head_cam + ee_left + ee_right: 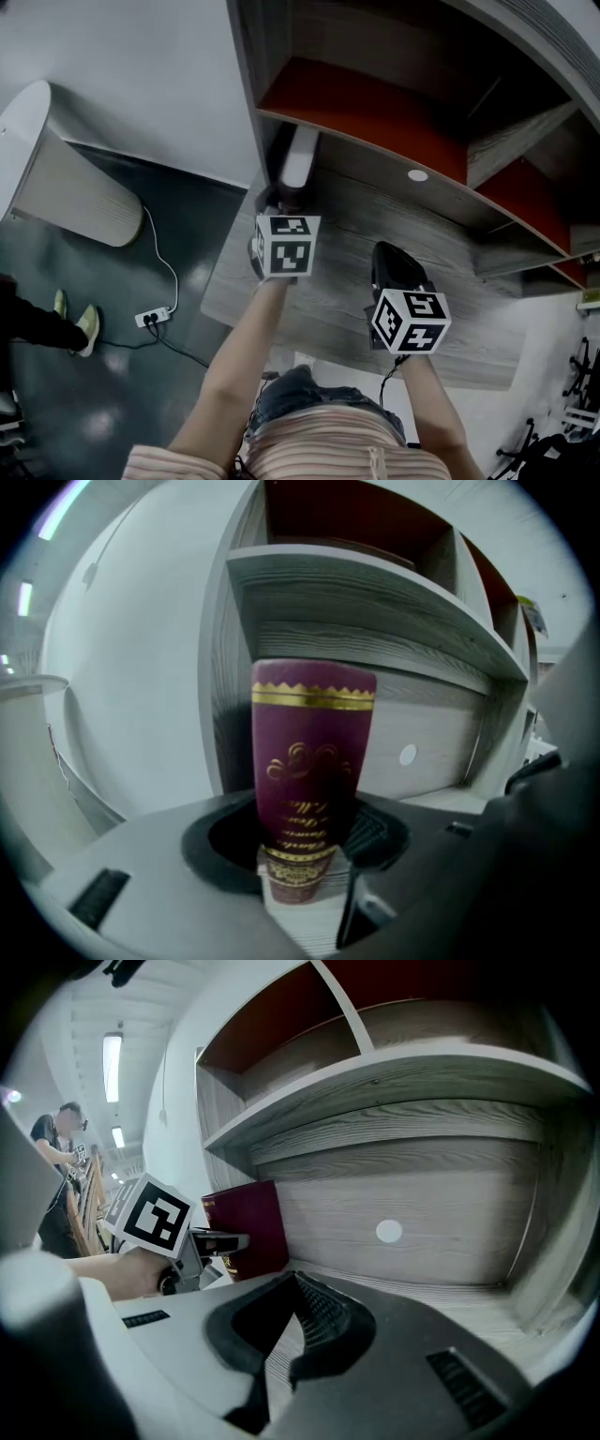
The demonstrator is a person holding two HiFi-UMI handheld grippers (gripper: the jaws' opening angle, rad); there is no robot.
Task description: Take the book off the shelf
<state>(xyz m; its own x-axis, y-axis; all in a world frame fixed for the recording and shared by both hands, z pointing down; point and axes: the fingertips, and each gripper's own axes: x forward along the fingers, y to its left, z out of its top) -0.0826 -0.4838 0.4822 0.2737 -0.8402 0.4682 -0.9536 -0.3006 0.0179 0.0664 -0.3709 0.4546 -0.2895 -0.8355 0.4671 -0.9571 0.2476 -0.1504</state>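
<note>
A maroon book (312,761) with gold lettering stands upright at the left end of the grey wooden shelf (375,244). From above, its white page edge (300,155) shows. My left gripper (305,874) reaches over the shelf, and the book's lower spine sits between its jaws. The pads flank the book closely, and I see no firm press. The right gripper view shows the book (248,1227) with the left gripper (211,1241) beside its cover. My right gripper (295,1283) hovers over the shelf to the right, its tips together and holding nothing (394,267).
The shelf's back panel bears a round white mark (388,1232). Red-backed compartments (366,108) sit above. A side wall (225,742) stands just left of the book. On the floor at left are a white appliance (56,178), a power strip (153,318) and a person's shoes (84,328).
</note>
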